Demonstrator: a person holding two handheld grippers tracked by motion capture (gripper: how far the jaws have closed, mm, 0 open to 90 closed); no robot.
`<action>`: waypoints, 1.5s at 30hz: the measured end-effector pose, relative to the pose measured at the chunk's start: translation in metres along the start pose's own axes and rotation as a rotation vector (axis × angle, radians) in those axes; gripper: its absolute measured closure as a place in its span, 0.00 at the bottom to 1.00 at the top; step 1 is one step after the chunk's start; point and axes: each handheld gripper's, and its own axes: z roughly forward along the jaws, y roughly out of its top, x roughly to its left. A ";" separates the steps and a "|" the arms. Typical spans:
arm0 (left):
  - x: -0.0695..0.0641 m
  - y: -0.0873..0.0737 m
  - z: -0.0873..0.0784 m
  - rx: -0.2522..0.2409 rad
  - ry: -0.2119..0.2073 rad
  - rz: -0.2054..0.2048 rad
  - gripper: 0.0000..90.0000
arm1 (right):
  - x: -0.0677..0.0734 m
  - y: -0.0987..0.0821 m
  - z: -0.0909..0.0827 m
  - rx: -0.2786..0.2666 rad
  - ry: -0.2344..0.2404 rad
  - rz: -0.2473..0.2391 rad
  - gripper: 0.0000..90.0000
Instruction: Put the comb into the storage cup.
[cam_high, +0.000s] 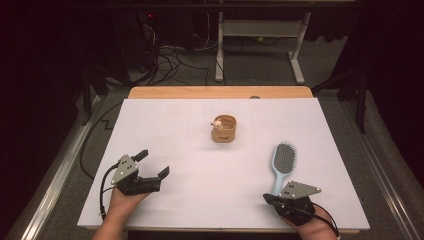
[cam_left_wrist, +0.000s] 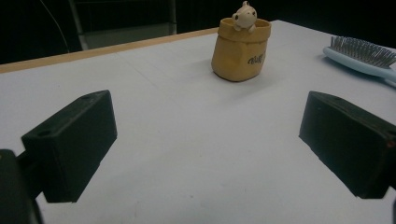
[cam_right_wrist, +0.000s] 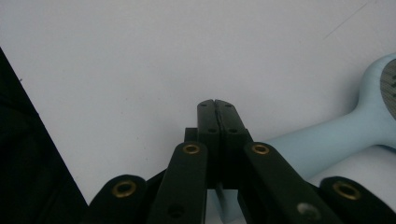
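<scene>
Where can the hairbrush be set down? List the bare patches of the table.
Bare: the wide stretch between the left gripper and the yellow pot; the far left corner of the white table; the far right, beyond the hairbrush. Tight: the near right edge, where the shut right gripper lies beside the brush handle.

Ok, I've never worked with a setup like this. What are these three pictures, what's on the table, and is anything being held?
There is no robot arm here: a person holds a two-jaw tool in each hand. The high view looks down on the white table from the person's side. The left gripper has its jaws wide apart with nothing between them. The right gripper has its jaws shut against each other, holding nothing.

The other two pictures come from cameras riding on each gripper, looking along its black jaws.

On the table stand a small yellow pot with a little figure peeking over its rim, and a light blue hairbrush lying beside the right gripper.
</scene>
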 end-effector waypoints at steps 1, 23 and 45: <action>0.000 0.000 0.000 0.000 0.000 0.000 0.05 | 0.000 0.000 0.000 0.000 0.000 0.000 1.00; 0.001 0.000 -0.001 -0.003 -0.007 -0.004 0.06 | -0.024 -0.015 -0.018 0.023 -0.041 0.068 1.00; 0.002 0.000 -0.001 -0.002 -0.004 -0.007 0.06 | -0.042 -0.027 -0.031 0.055 -0.129 0.112 1.00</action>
